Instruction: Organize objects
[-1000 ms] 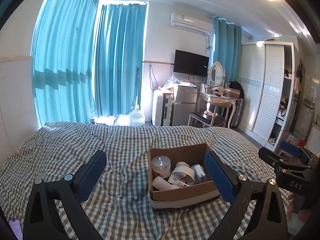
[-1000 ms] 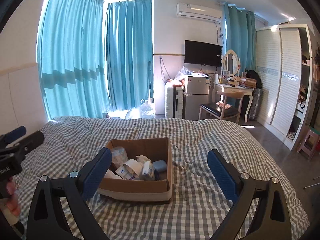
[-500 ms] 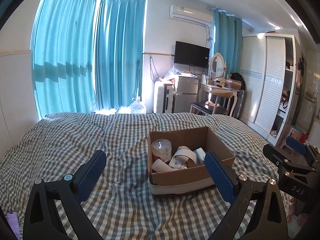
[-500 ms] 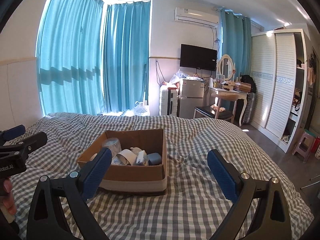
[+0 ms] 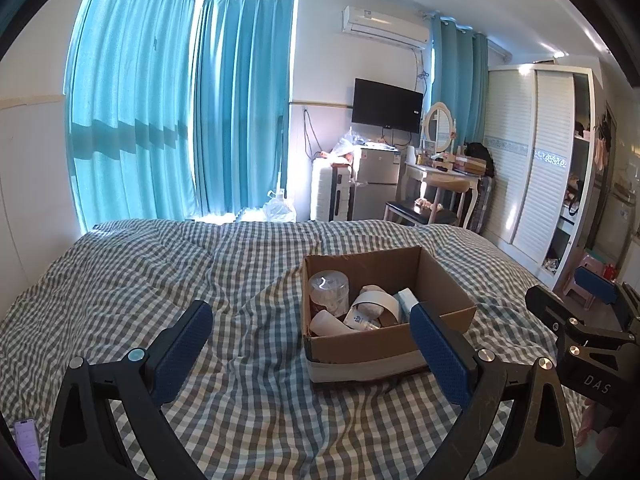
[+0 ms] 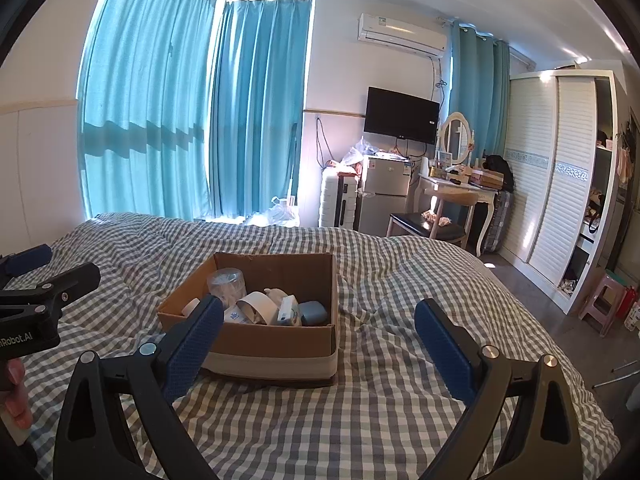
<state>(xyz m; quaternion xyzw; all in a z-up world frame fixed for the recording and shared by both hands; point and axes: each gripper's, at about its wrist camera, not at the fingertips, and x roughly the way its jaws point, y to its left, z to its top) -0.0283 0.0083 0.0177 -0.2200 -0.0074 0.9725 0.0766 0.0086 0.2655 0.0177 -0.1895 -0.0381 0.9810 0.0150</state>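
An open cardboard box [image 5: 360,350] sits on the checked bed cover. Inside are a clear plastic jar [image 5: 329,290], a white tape roll [image 5: 374,300], a small white bottle [image 5: 354,318] and a pale blue case [image 6: 314,312]. My left gripper [image 5: 310,336] is open and empty, low over the cover, with its right finger in front of the box's near right corner. My right gripper [image 6: 320,336] is open and empty too. The box [image 6: 272,346] lies just beyond its left finger. Each gripper shows at the edge of the other's view, the right gripper [image 5: 572,296] and the left gripper [image 6: 40,276].
The grey checked bed cover [image 5: 160,272] fills the foreground, rumpled around the box. A phone [image 5: 26,440] lies at its near left edge. Beyond the bed are teal curtains, a white suitcase [image 6: 338,200], a small fridge, a dressing table with a chair, a white wardrobe [image 6: 560,184] and a pink stool [image 6: 604,296].
Both grippers have sunk a little toward the bed, and the box now sits higher in both views. Both sets of jaws stay wide.
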